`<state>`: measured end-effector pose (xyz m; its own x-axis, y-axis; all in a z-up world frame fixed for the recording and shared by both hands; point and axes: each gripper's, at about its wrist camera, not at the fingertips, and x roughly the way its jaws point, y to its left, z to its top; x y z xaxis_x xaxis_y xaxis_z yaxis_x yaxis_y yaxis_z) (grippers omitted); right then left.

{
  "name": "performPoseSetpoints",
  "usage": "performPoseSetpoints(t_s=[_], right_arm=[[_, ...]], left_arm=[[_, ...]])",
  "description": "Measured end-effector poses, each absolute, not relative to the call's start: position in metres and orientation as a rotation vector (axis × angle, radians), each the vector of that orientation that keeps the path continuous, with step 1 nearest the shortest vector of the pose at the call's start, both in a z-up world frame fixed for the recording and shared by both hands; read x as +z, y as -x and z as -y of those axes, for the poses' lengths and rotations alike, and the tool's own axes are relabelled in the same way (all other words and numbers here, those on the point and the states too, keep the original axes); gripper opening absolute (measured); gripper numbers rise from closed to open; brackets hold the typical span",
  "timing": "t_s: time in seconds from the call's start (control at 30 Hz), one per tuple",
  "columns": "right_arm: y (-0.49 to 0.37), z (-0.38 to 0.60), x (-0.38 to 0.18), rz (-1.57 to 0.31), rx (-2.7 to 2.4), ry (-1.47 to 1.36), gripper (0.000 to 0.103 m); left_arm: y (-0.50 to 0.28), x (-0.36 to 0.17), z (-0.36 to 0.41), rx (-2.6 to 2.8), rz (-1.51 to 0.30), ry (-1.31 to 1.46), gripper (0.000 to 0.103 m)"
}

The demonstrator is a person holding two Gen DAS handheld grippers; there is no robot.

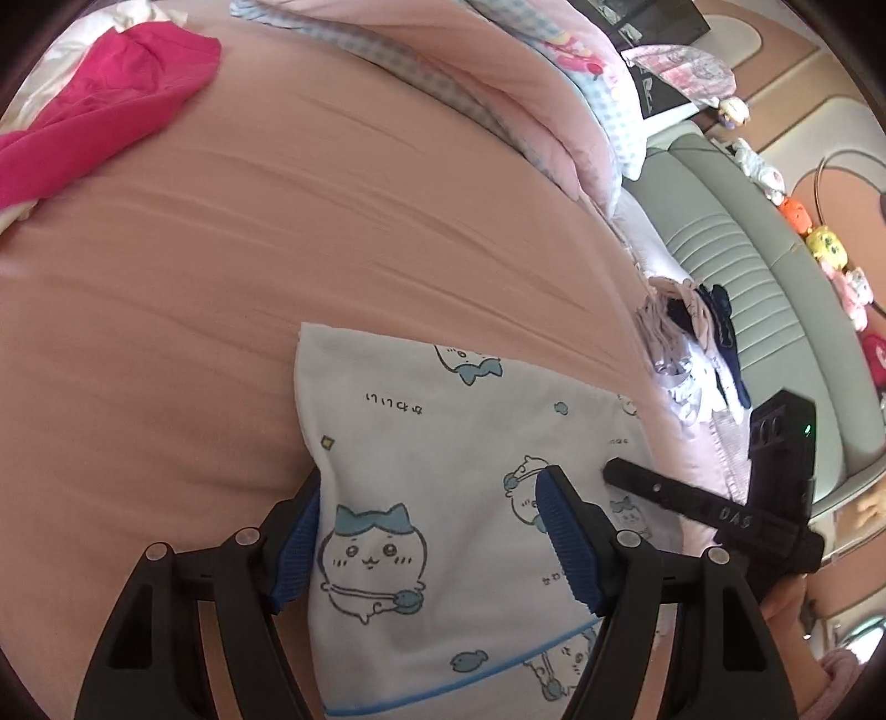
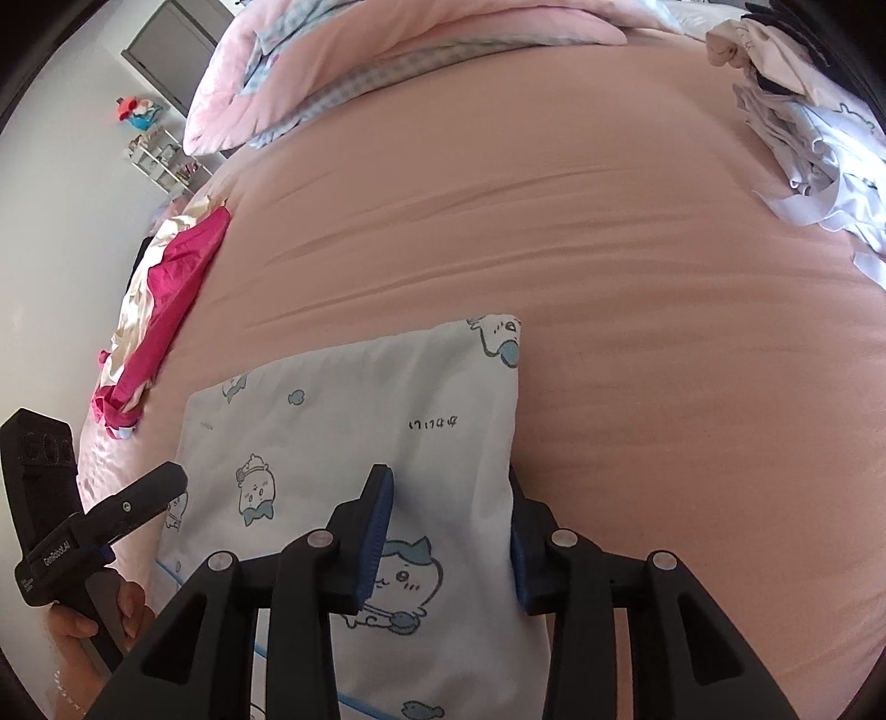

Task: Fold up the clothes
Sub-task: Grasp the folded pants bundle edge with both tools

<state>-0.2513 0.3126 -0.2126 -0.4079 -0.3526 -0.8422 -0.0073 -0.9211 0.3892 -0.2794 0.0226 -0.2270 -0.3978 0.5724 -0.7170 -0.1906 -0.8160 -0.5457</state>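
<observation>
A folded white garment (image 1: 443,421) (image 2: 343,410) printed with blue cartoon animals lies flat on the pink bed sheet (image 1: 221,249) (image 2: 609,277). My left gripper (image 1: 431,487) is open over the garment's near left part, its left pad at the cloth's left edge and its right pad above the cloth. My right gripper (image 2: 447,482) is open too, narrower, with one pad over the cloth and the other at its right edge. Neither pair of pads pinches the fabric. A hand holds each tool at the frame edges.
A bright pink garment (image 1: 111,111) (image 2: 171,288) lies crumpled at the bed's far left. A pile of light and dark clothes (image 1: 686,354) (image 2: 819,149) sits at the right edge. A pink and checked quilt (image 1: 498,72) (image 2: 387,50) is bunched at the back. Plush toys (image 1: 825,243) line a grey headboard.
</observation>
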Motion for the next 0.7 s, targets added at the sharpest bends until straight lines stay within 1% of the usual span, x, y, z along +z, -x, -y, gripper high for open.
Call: performPoseSetpoints(t_s=[0.1, 0.2, 0.3, 0.37, 0.4, 0.43, 0.47, 0.5, 0.57, 0.6, 0.63, 0.7], right_arm=[[0.259, -0.306, -0.214, 0.523, -2.375, -1.582, 0.037], [0.272, -0.285, -0.223, 0.581, -2.265, -1.572, 0.037], [0.269, -0.276, -0.223, 0.48, -2.284, -1.571, 0.037], [0.27, -0.276, -0.223, 0.496, -2.296, -1.584, 0.037], [0.272, -0.273, -0.224, 0.503, -2.305, -1.589, 0.036], [0.272, -0.271, -0.224, 0.491, -2.321, -1.594, 0.034], [0.27, -0.269, -0.223, 0.457, -2.344, -1.599, 0.031], [0.271, -0.263, -0.222, 0.409, -2.368, -1.604, 0.027], [0.27, -0.25, -0.22, 0.307, -2.411, -1.603, 0.025], [0.267, -0.25, -0.218, 0.284, -2.425, -1.605, 0.023], [0.264, -0.249, -0.217, 0.264, -2.439, -1.608, 0.022], [0.26, -0.246, -0.212, 0.226, -2.466, -1.605, 0.015]], left_arm=[[0.275, -0.225, -0.025, 2.212, 0.525, 1.354, 0.07], [0.27, -0.226, -0.023, 2.179, 0.513, 1.351, 0.068], [0.27, -0.227, -0.019, 2.171, 0.519, 1.35, 0.066], [0.272, -0.228, -0.018, 2.177, 0.521, 1.359, 0.061], [0.273, -0.229, -0.019, 2.194, 0.51, 1.368, 0.05], [0.274, -0.23, -0.019, 2.224, 0.492, 1.385, 0.031], [0.275, -0.231, -0.017, 2.24, 0.491, 1.401, 0.023], [0.276, -0.232, -0.015, 2.253, 0.494, 1.416, 0.02], [0.277, -0.235, -0.009, 2.217, 0.579, 1.427, 0.016], [0.277, -0.235, -0.008, 2.209, 0.592, 1.427, 0.014], [0.276, -0.234, -0.009, 2.21, 0.586, 1.424, 0.013], [0.272, -0.228, -0.014, 2.222, 0.548, 1.413, 0.01]])
